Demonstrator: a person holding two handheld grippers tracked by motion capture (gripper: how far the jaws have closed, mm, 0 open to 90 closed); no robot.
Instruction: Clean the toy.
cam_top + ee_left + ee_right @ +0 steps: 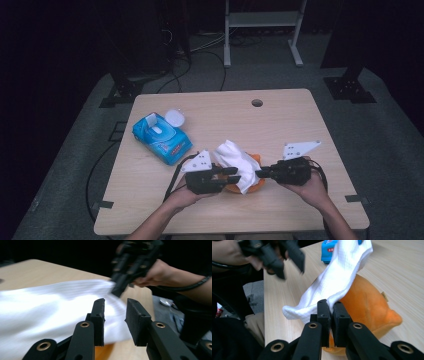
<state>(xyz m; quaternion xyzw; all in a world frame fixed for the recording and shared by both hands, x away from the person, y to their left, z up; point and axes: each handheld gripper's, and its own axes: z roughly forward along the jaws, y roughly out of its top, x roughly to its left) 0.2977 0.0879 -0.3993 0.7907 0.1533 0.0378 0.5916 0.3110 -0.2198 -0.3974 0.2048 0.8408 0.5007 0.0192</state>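
Note:
A white wipe [235,157] drapes over an orange plush toy [257,186] near the table's front edge. My right gripper [259,173] is shut on the wipe's lower edge, and in the right gripper view the wipe [337,277] rises from the pinched jaws [331,306] across the toy [367,302]. My left gripper [234,175] is open just left of the wipe, facing the right one. In the left gripper view its jaws [115,305] stand apart with the wipe [50,307] beyond them, and the right gripper [117,291] pinches the far edge.
A blue wipe pack [161,138] with its round white lid [174,118] flipped open lies at the left of the wooden table [280,120]. A small hole [257,103] sits near the far edge. A metal rack [262,20] and cables stand on the floor behind.

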